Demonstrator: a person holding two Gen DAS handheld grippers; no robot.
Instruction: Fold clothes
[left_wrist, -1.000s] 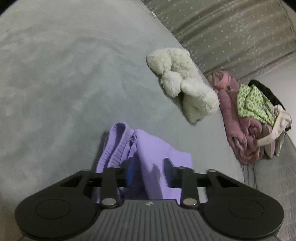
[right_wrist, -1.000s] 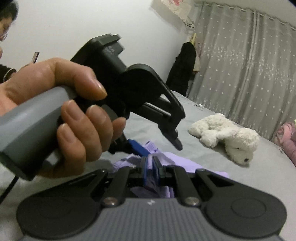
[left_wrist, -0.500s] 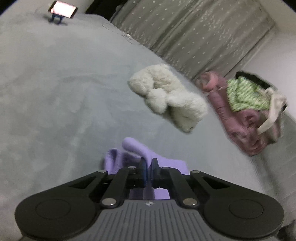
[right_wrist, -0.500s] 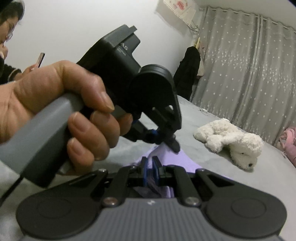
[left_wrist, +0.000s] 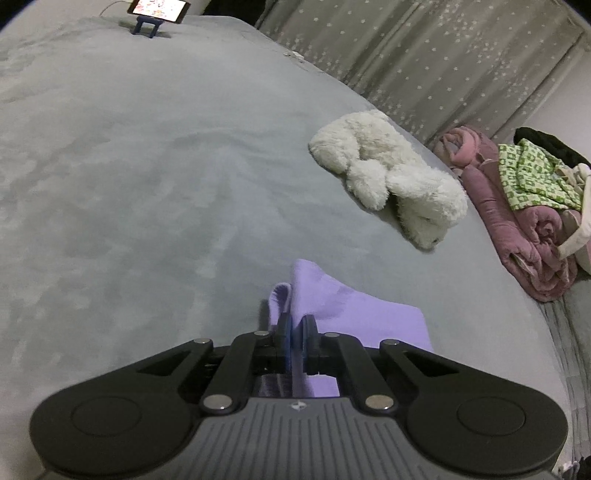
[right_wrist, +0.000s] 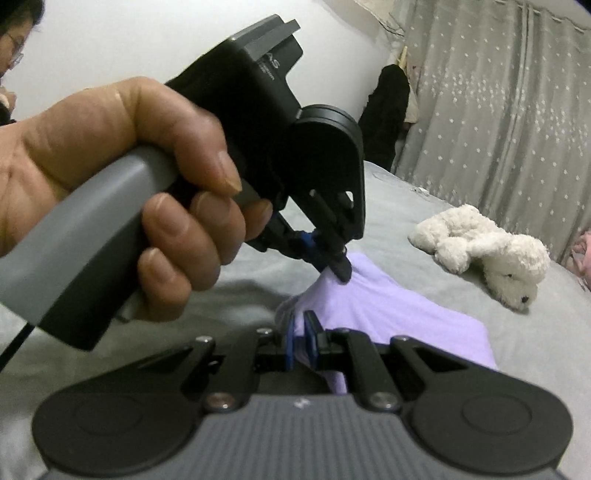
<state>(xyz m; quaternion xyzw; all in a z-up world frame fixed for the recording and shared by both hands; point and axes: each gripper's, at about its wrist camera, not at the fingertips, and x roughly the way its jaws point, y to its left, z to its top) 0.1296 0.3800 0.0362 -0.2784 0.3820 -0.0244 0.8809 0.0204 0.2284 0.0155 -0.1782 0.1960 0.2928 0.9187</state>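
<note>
A lilac garment (left_wrist: 354, 314) lies bunched on the grey bed (left_wrist: 129, 177). My left gripper (left_wrist: 295, 326) is shut on an edge of it and holds that edge lifted. In the right wrist view my right gripper (right_wrist: 301, 338) is shut on another edge of the lilac garment (right_wrist: 388, 310). The left gripper (right_wrist: 338, 266), held in a hand, pinches the cloth just beyond and above the right one. The cloth stretches between the two grips and drapes to the right.
A white plush dog (left_wrist: 388, 181) lies on the bed to the right. A pile of pink, green and white clothes (left_wrist: 528, 210) sits at the right edge. A phone on a stand (left_wrist: 155, 11) is at the far end. Grey curtains (right_wrist: 498, 92) hang behind.
My left gripper, open over the garment a second ago, has shut on its edge and lifted it. The right gripper has stayed shut on the cloth.
</note>
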